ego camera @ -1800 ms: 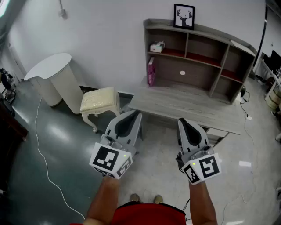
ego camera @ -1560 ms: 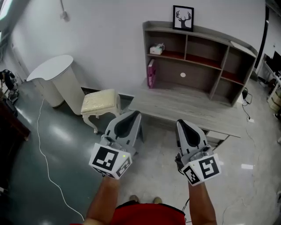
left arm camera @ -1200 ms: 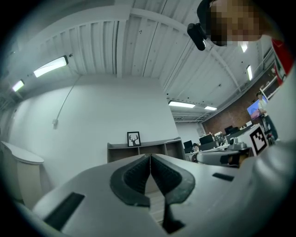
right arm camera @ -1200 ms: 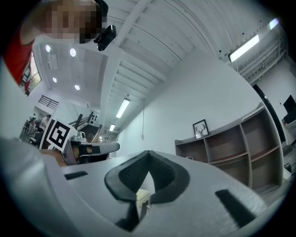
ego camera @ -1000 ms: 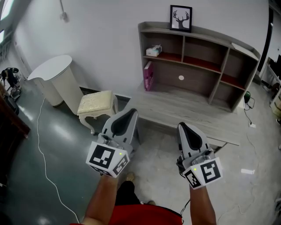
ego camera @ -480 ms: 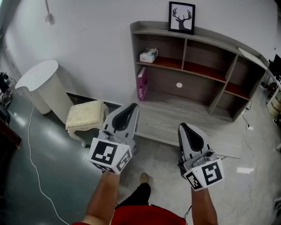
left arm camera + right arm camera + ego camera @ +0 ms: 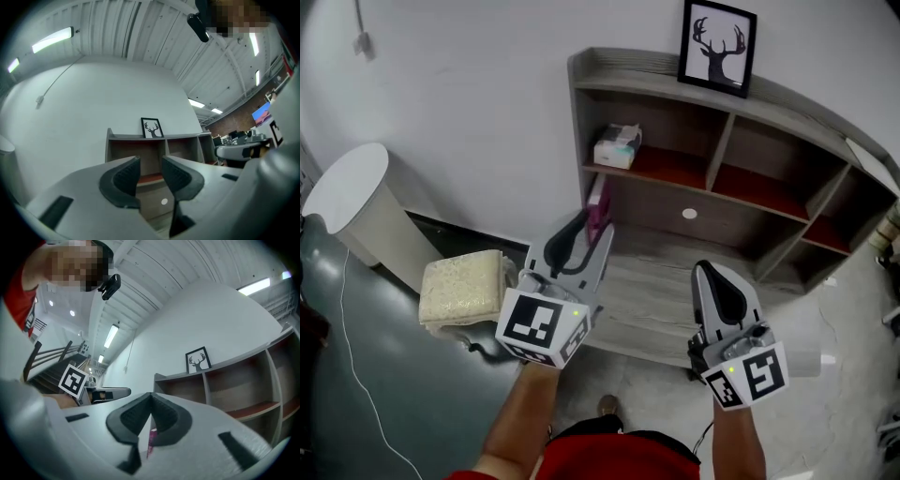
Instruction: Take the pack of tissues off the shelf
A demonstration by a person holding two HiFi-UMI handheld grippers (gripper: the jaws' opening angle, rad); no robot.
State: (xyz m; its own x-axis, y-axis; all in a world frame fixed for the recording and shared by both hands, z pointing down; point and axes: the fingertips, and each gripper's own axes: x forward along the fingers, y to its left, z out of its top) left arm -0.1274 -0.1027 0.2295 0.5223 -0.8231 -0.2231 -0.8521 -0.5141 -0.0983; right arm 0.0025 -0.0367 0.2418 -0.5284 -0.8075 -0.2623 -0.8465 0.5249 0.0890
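1. Pack of tissues (image 7: 617,145) sits in the shelf (image 7: 577,117) compartment above and ahead of the left gripper (image 7: 583,223), well apart
2. Jaws of left gripper: narrow gap, empty
3. Jaws of right gripper (image 7: 713,274): pressed together

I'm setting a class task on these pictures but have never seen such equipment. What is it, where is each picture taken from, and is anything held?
No robot here: a person holds a two-fingered gripper in each hand, the left gripper and the right gripper. The marker cubes are part of them. The head view comes from a camera on the person's head, looking down. The other two views come from cameras riding on each gripper, looking forward along it. Ahead stands a wooden shelf unit. The pack of tissues lies in its upper left compartment, and a framed deer picture stands on top. The left fingers are apart and the right fingers are together. Neither gripper holds anything.
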